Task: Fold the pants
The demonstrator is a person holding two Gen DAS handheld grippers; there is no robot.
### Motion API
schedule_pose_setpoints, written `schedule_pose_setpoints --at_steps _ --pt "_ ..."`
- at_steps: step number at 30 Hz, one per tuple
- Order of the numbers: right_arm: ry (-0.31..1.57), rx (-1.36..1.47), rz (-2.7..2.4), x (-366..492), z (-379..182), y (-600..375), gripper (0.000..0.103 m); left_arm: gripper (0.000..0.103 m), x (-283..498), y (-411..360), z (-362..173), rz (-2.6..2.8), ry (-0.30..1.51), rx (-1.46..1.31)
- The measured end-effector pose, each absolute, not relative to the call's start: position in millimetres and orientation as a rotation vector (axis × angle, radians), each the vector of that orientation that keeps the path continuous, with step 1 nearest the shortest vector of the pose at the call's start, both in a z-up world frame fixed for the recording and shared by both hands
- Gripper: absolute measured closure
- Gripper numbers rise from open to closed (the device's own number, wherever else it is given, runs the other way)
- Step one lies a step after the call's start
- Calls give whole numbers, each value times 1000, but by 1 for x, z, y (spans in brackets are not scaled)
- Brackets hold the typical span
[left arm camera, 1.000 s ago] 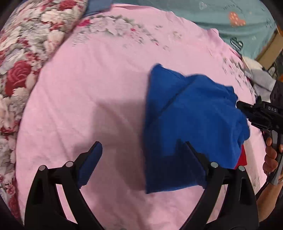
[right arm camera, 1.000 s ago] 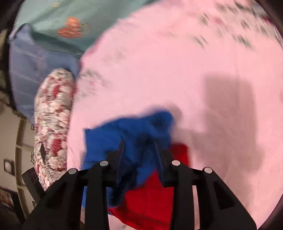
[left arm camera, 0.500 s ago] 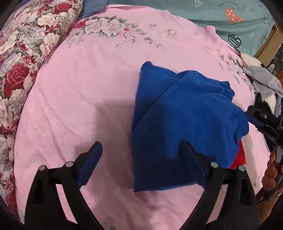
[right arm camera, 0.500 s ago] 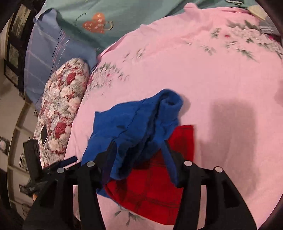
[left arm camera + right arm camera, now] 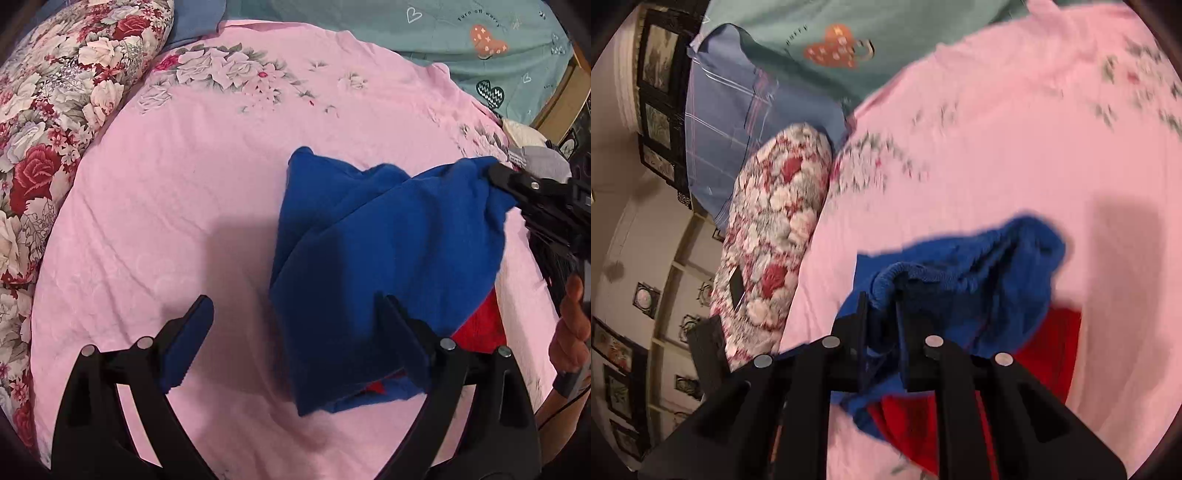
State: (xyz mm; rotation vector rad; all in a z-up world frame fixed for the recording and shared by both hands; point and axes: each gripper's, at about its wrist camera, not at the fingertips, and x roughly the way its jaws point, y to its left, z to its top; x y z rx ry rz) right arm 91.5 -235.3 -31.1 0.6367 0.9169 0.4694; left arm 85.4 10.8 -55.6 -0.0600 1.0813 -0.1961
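Blue fleece pants (image 5: 376, 258) lie bunched on the pink bedsheet (image 5: 166, 206), partly over a red plaid cloth (image 5: 480, 328). My left gripper (image 5: 295, 332) is open and empty, hovering over the near left edge of the pants. My right gripper (image 5: 881, 306) is shut on the elastic waistband of the pants (image 5: 960, 280) and lifts that edge off the red cloth (image 5: 1045, 343). It also shows in the left wrist view (image 5: 495, 177) at the pants' right corner.
A floral bolster pillow (image 5: 48, 122) runs along the left side of the bed. A teal sheet (image 5: 461, 44) with hearts and a blue pillow (image 5: 738, 122) lie at the far end. Grey and white clothes (image 5: 539, 155) sit at the far right edge.
My right gripper opened, then shut on the waistband and has lifted it up and to the right. The pants' right corner has risen. The left gripper has stayed open in place.
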Motion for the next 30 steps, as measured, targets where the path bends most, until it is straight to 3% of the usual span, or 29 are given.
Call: schedule_pose_setpoints --at_steps 3,7,10,14,20,21,22,24,30 --pt "974 564 415 112 -44 -232 88 10 96 2 -64 -194 1109 -62" --pt "1033 516 368 114 -54 -241 58 10 104 -9 -72 -171 1122 -53" --pt "947 516 345 94 -35 -267 52 10 107 -10 -71 -167 1121 -59" --pt "941 469 175 86 -38 -302 52 10 108 -8 -72 -168 1125 -77" --pt "1038 467 176 111 -74 -289 53 10 108 -6 -75 -168 1139 -103" --pt "1045 472 176 116 -78 -285 57 10 108 -5 -74 -168 1140 -103" --pt "1050 472 184 119 -80 -280 71 10 109 -5 -74 -171 1140 -102" --pt "1053 481 182 122 -80 -273 89 10 108 -3 -71 -177 1136 -94" --pt "894 730 385 59 -23 -275 90 10 102 29 -41 -195 1053 -181"
